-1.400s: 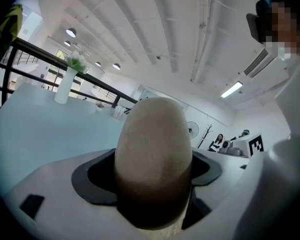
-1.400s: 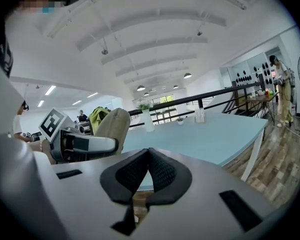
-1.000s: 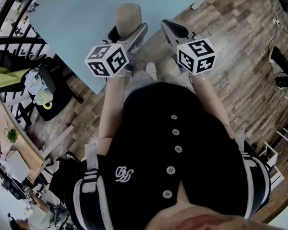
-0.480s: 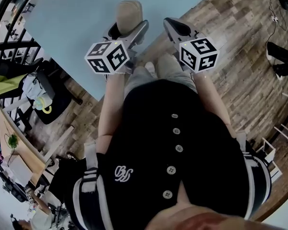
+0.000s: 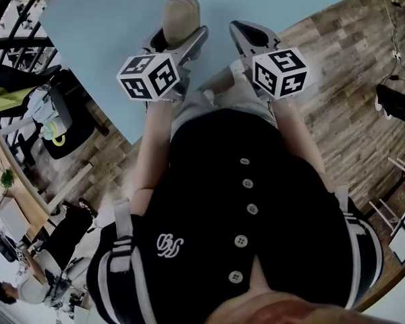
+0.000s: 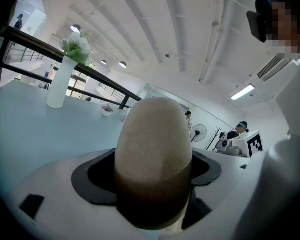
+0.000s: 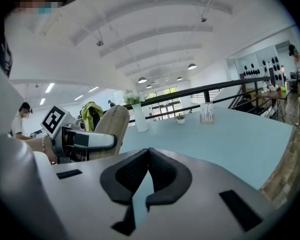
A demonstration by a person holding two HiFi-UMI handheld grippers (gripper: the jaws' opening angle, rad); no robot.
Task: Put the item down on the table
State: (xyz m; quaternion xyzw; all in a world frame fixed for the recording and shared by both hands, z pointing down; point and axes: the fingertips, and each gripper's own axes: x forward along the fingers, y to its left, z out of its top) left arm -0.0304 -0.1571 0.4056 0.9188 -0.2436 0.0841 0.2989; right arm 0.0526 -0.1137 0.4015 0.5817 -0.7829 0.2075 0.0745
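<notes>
beige-tan item (image 5: 180, 15), pale blue tabletop (image 5: 101, 39), grey right hand-held gripper (image 7: 149, 151) with black pads (image 7: 127, 176), black-and-white checkery marker cube (image 5: 278, 73), brown wood-plank floor (image 5: 344, 66), white vase (image 6: 59, 84)

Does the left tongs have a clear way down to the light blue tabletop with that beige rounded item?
Probably yes. The left tongs hold the beige rounded item over a bare stretch of the light blue tabletop; the white vase stands far back, the right tongs beside.

Bright, even light falls from ceiling lamps (image 6: 242, 92); fisheye bending and dark corners frame every view, nearest surfaces blurred.
</notes>
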